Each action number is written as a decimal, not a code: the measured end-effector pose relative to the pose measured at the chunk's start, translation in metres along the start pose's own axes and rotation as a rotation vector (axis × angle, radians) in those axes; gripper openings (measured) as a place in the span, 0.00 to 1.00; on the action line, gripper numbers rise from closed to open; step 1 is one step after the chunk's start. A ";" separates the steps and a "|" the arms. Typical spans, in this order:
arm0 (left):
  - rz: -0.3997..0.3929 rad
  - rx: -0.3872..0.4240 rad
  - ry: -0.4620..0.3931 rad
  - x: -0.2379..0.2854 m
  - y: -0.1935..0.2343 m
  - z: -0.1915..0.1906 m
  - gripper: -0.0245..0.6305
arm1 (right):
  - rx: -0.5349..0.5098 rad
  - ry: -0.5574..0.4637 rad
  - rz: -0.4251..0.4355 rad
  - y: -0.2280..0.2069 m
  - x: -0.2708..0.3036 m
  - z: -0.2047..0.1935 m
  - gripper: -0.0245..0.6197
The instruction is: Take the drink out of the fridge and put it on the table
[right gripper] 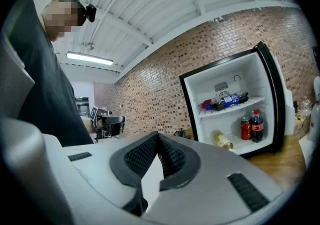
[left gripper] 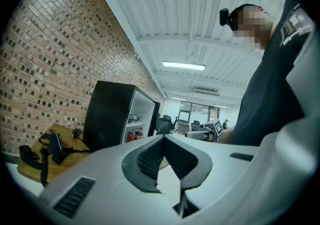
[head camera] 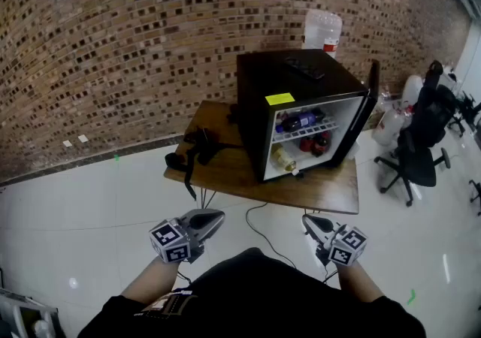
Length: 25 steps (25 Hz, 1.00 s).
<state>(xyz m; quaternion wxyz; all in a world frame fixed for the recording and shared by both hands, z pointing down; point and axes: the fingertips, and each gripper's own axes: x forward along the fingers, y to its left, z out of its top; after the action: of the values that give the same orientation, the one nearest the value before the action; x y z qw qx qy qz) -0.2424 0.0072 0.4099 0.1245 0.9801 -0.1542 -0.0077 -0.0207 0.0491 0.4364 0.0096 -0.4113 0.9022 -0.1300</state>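
- Drinks sit inside the open fridge (head camera: 254,115), which stands on the far right part of the wooden table (head camera: 331,188); none has been taken out.
- On the upper shelf a dark bottle with a blue label (right gripper: 227,102) lies on its side. Its long axis runs left to right along the shelf, with the red cap pointing left and the base towards the door side.
- On the lower shelf a small cola bottle (right gripper: 256,126) stands upright, cap up, with a red can (right gripper: 245,129) upright just beside it on its left.
- Left of those, a pale yellow bottle (right gripper: 222,140) lies on its side on the fridge floor, its long axis angled, one end towards the open front.
- The fridge door (head camera: 370,96) is swung wide open on the right.
- The left gripper (head camera: 220,215) is held level on the near side of the table, well apart from the fridge. Its ribbed pads (left gripper: 150,156) meet at the tip, with nothing between them.
- The right gripper (head camera: 307,218) hangs level beside it, also short of the table's near edge. Its jaws are pressed fully together and hold nothing.
- A tangle of black straps and gear (head camera: 197,150) lies on the left part of the table.
- A large water jug (head camera: 323,31) stands behind the fridge against the brick wall (head camera: 113,43).
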 end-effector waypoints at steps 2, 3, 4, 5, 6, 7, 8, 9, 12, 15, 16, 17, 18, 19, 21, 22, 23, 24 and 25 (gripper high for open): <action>0.008 -0.005 -0.003 0.010 -0.001 0.002 0.04 | -0.002 -0.008 -0.005 -0.009 -0.009 0.007 0.05; 0.011 -0.005 -0.004 0.015 -0.001 0.003 0.04 | -0.004 -0.012 -0.008 -0.013 -0.014 0.010 0.05; 0.013 -0.004 -0.005 0.021 -0.002 0.004 0.04 | -0.005 -0.017 -0.010 -0.018 -0.020 0.012 0.05; 0.014 -0.002 -0.007 0.028 -0.003 0.005 0.04 | -0.006 -0.020 -0.012 -0.023 -0.026 0.014 0.05; 0.014 0.000 -0.010 0.036 -0.006 0.006 0.04 | -0.007 -0.023 -0.014 -0.028 -0.033 0.015 0.05; 0.013 0.002 -0.014 0.045 -0.009 0.007 0.04 | -0.004 -0.025 -0.018 -0.034 -0.040 0.016 0.06; 0.012 0.004 -0.018 0.055 -0.014 0.009 0.04 | 0.000 -0.026 -0.023 -0.040 -0.048 0.016 0.06; 0.012 0.007 -0.021 0.065 -0.018 0.010 0.04 | 0.006 -0.028 -0.029 -0.047 -0.057 0.016 0.06; 0.020 0.016 -0.030 0.095 -0.028 0.012 0.04 | 0.015 -0.033 -0.041 -0.069 -0.078 0.016 0.06; 0.033 0.010 -0.032 0.121 -0.026 0.014 0.04 | -0.010 -0.029 -0.064 -0.091 -0.087 0.019 0.06; 0.033 0.010 -0.027 0.127 -0.023 0.014 0.04 | -0.023 -0.024 -0.074 -0.096 -0.086 0.021 0.06; 0.030 0.010 -0.021 0.131 -0.020 0.015 0.04 | -0.037 -0.018 -0.082 -0.101 -0.084 0.023 0.07; 0.024 0.011 -0.014 0.134 -0.016 0.016 0.04 | -0.053 -0.011 -0.089 -0.105 -0.080 0.026 0.07; 0.015 0.012 -0.006 0.137 -0.010 0.018 0.08 | -0.071 -0.003 -0.094 -0.109 -0.073 0.028 0.07; -0.008 0.019 0.007 0.141 0.007 0.020 0.16 | -0.110 0.012 -0.103 -0.118 -0.053 0.035 0.08; -0.024 0.026 0.012 0.145 0.016 0.020 0.16 | -0.136 0.023 -0.108 -0.124 -0.041 0.039 0.08; -0.045 0.037 0.016 0.149 0.025 0.021 0.17 | -0.167 0.037 -0.115 -0.130 -0.028 0.043 0.14; -0.071 0.044 0.021 0.153 0.034 0.020 0.19 | -0.203 0.057 -0.124 -0.137 -0.015 0.048 0.18; -0.101 0.047 0.028 0.158 0.040 0.018 0.19 | -0.244 0.085 -0.135 -0.144 -0.004 0.052 0.21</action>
<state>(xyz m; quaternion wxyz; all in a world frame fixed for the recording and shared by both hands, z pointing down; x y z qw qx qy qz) -0.1048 -0.0822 0.4062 0.1032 0.9893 -0.1027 0.0035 0.0944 -0.0502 0.4210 -0.0875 -0.4634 0.8810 -0.0373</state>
